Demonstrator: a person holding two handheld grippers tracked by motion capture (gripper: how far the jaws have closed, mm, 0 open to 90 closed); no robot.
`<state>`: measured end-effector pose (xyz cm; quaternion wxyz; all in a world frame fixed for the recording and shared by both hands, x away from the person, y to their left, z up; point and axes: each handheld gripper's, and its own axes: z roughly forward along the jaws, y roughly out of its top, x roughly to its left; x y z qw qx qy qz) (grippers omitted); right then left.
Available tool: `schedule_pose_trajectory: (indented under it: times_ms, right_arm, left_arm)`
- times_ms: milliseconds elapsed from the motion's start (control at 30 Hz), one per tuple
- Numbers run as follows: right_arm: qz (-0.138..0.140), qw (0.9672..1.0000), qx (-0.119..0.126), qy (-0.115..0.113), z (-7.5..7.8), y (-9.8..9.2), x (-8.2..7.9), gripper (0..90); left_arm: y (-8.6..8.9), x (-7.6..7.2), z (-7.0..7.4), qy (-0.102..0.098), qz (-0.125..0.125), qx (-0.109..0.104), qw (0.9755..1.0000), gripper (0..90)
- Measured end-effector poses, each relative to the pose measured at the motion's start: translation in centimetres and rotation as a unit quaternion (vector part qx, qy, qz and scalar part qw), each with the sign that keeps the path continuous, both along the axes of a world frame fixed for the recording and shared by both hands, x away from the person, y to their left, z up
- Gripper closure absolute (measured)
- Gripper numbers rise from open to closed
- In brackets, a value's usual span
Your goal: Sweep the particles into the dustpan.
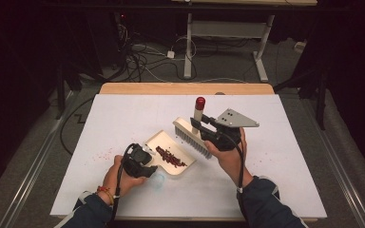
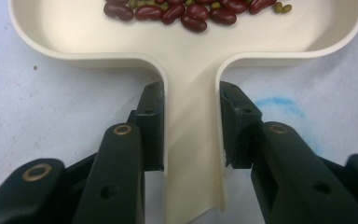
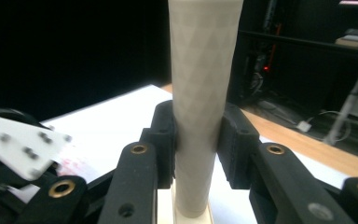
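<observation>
The cream dustpan (image 1: pixel 171 152) lies flat near the middle of the white surface (image 1: pixel 123 118), with open room all around. Red beans (image 2: pixel 182 10) sit in its tray. The left claw (image 2: pixel 191 126) clamps its handle. The right claw (image 3: pixel 198 140) grips the upright brush (image 1: pixel 194 133) handle just beside the pan.

A white sheet (image 1: pixel 123 118) covers the tabletop, with a strip of pale wooden table edge (image 1: pixel 185 88) showing along its far side. A faint blue smudge (image 1: pixel 158 179) marks the sheet near its front edge, and fine red speckles (image 1: pixel 102 154) dot it towards the left. Beyond the table, tangled black and white cables (image 1: pixel 138 57) lie on the grey floor near a small white plug block (image 1: pixel 170 54) and a white metal desk leg (image 1: pixel 188 47).
</observation>
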<state>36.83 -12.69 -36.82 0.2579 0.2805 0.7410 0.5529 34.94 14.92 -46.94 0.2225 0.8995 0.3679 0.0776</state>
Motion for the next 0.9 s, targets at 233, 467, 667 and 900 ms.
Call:
schedule_pose_trajectory:
  times_ms: [233,467,667,900]
  right_arm:
    - [-0.029,0.9992,-0.027,-0.005,-1.2,-0.7,1.3,70.2]
    - [-0.049,0.9985,-0.025,-0.002,-2.2,-1.1,2.6,70.2]
    - [-0.053,0.9983,-0.022,-0.013,-2.7,-0.5,3.6,70.2]
    - [-0.039,0.9978,-0.048,-0.021,-3.6,1.5,3.6,70.1]
  left_arm:
    - [0.5,-0.2,0.1,0.003,-0.004,0.008,1.0000,63.2]
    - [1.8,-0.1,0.2,0.006,0.002,0.006,1.0000,63.2]
    - [2.2,0.1,0.0,0.009,0.007,0.005,0.9999,63.1]
    - [2.1,0.1,0.0,0.006,0.013,0.004,0.9999,63.1]
